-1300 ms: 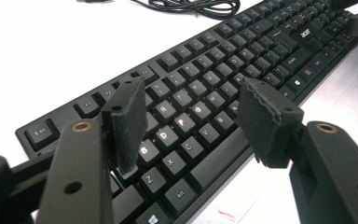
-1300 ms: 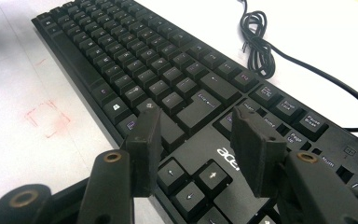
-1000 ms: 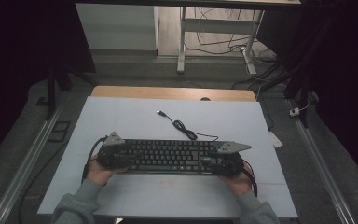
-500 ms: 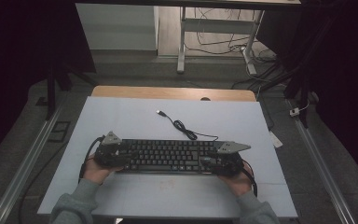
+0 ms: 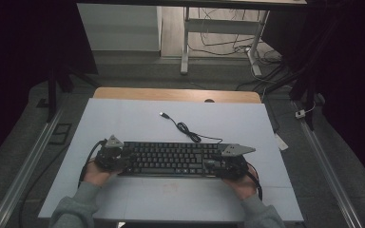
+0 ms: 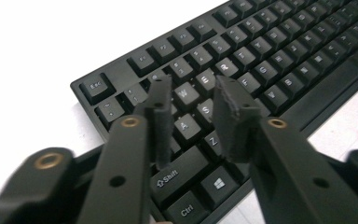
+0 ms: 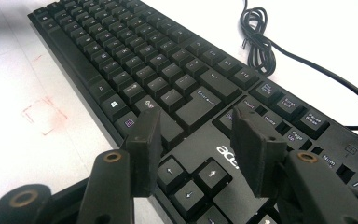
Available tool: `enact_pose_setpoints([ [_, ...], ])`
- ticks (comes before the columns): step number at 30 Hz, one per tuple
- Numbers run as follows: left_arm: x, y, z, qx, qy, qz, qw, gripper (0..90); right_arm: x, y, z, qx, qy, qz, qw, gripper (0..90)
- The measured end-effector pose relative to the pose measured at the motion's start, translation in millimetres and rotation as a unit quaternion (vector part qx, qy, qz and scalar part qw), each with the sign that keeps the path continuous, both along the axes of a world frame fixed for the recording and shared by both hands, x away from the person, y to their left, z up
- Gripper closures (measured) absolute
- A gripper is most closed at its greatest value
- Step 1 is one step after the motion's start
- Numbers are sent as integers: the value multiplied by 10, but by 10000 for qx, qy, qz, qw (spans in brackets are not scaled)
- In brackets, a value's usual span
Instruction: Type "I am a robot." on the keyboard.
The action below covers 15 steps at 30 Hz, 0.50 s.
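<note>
A dim room, with a pale table (image 5: 123,118) under the camera. A black keyboard (image 5: 171,159) lies across the near part of it, square to me, its cable (image 5: 186,129) coiled loosely behind. I hold a gripper at each end, so the board sits between my hands. My left gripper (image 6: 193,116) hovers over the left-hand letter keys; its jaws have just been narrowing, nothing between them. My right gripper (image 7: 196,144) hangs above the arrow keys, jaws apart, gripping nothing.
</note>
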State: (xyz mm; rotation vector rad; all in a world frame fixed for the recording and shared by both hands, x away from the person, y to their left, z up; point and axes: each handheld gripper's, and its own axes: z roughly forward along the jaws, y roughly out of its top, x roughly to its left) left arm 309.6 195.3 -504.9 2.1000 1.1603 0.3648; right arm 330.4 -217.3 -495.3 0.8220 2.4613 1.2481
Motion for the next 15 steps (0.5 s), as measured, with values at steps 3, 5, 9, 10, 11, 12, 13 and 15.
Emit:
enact_pose_setpoints([
  [3,7,0,-17,50,39,-2,10000,781,0,-4,2,-16,1,-10,10000,532],
  [5,12,-6,-27,117,64,-45,9999,847,0,-5,3,-15,-2,-12,10000,532],
  [9,24,-28,-47,198,94,-50,9997,886,0,-4,3,-17,-3,-13,10000,532],
  [10,28,-32,-52,218,96,-48,9997,887,-1,-5,3,-18,-6,-11,10000,532],
  [11,30,-37,-58,223,105,-45,9997,887,-1,-5,4,-16,-5,-12,10000,532],
  [12,34,-41,-63,230,114,-48,9997,887,0,-4,4,-17,-6,-12,10000,532],
  [13,38,-46,-69,239,114,-46,9996,887,0,-4,3,-20,-9,-14,10000,532],
  [15,49,-56,-87,253,133,-34,9996,887,0,-3,2,-18,-6,-14,10000,532],
])
